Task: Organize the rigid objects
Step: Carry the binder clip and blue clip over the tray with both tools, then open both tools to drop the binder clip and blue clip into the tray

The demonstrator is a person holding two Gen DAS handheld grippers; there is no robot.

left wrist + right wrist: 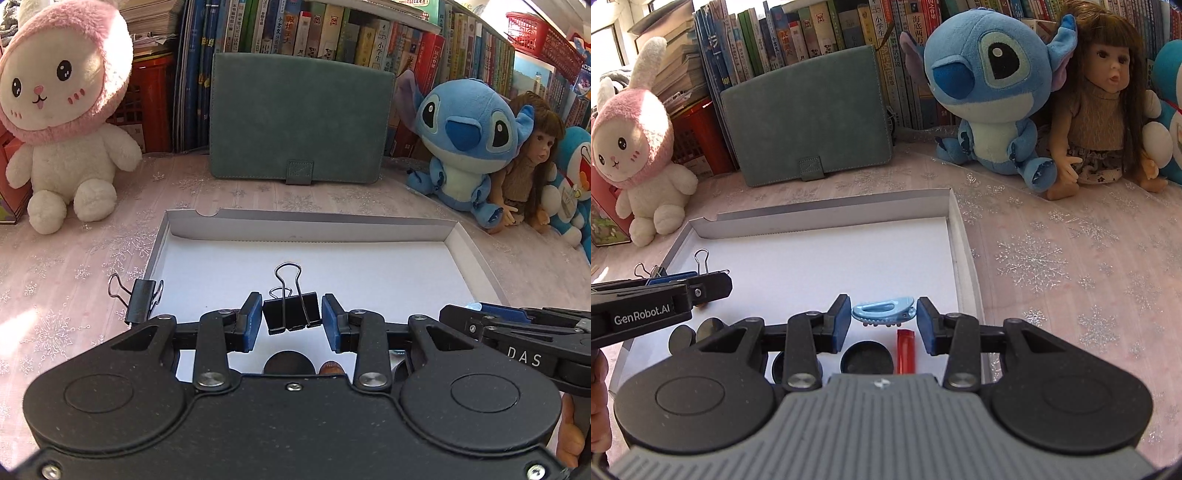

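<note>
A shallow white box lid [306, 225] lies on the table, also in the right wrist view [827, 210]. My left gripper [291, 321] is open, its blue pads [251, 321] on either side of a black binder clip [291, 314] with small gaps. A second black binder clip [140, 301] sits on the tray's left rim. My right gripper [882, 321] is open around a light blue hair clip [882, 312], not gripping it. Inside the tray lie a red stick [905, 350], a black round cap [864, 358] and dark discs [681, 339].
A green case [299, 118] leans on the books behind the tray. A pink rabbit plush [59, 114] sits at left; a blue plush [465, 144] and a doll [1104, 99] at right. The snowflake tablecloth [1071, 258] spreads right of the tray.
</note>
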